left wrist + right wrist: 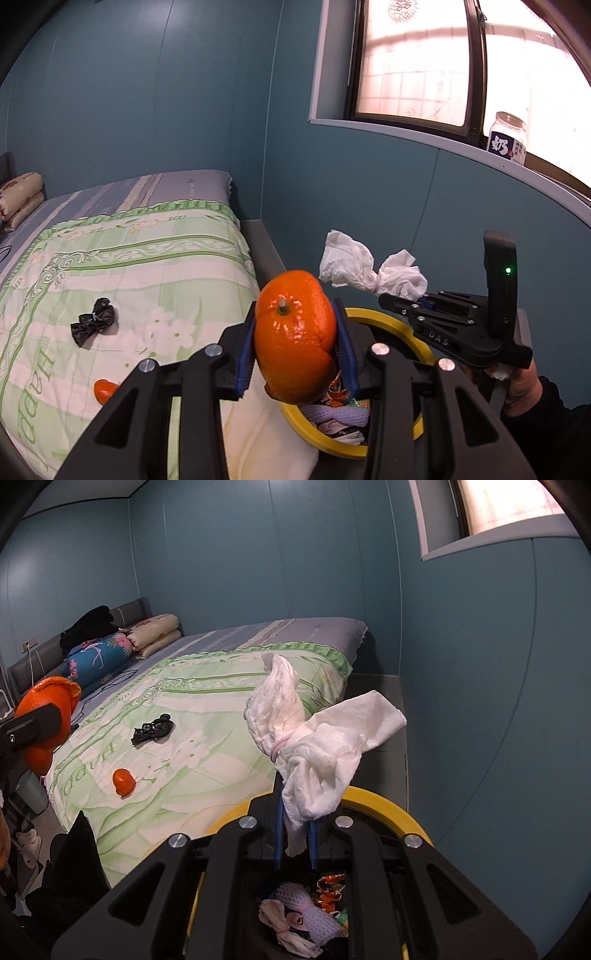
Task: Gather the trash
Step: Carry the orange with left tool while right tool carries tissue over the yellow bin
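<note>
My left gripper (pixel 295 343) is shut on an orange (pixel 295 332) with split peel, held just above the near rim of a yellow-rimmed bin (pixel 391 325). To its right, my right gripper (pixel 402 299) is shut on a tied wad of white tissue (pixel 365 269). In the right wrist view the tissue (pixel 314 746) stands up from the right gripper (pixel 295 812) over the bin (pixel 388 808). The orange (pixel 48 709) shows at the far left. On the green quilt (pixel 221 709) lie a crumpled black bag (pixel 153 729) and a small orange peel piece (pixel 123 781).
The bin holds wrappers, foam net and tissue (pixel 306 912). It stands at the bed's foot corner, close to the teal wall (pixel 480 701). A jar (pixel 508 138) stands on the window sill. Pillows and dark clothes (pixel 88 627) are heaped at the headboard.
</note>
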A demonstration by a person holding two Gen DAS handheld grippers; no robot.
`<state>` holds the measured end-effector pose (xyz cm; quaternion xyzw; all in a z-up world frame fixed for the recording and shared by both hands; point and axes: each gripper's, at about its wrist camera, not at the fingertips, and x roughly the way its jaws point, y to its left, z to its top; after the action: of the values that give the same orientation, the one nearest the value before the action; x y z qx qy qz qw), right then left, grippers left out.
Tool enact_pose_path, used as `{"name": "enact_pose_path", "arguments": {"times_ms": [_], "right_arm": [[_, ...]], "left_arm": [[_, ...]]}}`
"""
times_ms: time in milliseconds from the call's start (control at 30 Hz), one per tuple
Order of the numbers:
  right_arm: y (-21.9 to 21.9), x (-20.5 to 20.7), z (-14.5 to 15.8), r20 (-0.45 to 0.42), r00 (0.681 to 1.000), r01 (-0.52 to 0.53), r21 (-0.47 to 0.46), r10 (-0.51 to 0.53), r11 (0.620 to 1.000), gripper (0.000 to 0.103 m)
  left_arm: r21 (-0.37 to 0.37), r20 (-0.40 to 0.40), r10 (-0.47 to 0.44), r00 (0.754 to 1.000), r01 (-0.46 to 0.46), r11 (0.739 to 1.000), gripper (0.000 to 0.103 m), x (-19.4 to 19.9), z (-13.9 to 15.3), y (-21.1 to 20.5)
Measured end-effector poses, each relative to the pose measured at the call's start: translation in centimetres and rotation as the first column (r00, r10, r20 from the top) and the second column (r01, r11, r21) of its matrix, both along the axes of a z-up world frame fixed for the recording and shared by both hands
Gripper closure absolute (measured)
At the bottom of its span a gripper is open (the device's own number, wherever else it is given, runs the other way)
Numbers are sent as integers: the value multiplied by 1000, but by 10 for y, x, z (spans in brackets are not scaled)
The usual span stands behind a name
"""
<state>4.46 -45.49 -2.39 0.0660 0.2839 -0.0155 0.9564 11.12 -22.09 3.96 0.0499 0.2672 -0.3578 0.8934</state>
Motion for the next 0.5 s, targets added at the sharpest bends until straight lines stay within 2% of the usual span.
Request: {"name": "enact_pose_path", "arguments": {"times_ms": [167,500], "right_arm": [[-7,1,-9,-31,999,32,4,-32,999,93],[-17,11,-33,-133,990,61,44,-55,997,93]], "left_arm": [[11,-29,-25,999,25,1000,68,6,-9,-19],[32,-197,-88,976,96,995,68,30,-56,-56]]}}
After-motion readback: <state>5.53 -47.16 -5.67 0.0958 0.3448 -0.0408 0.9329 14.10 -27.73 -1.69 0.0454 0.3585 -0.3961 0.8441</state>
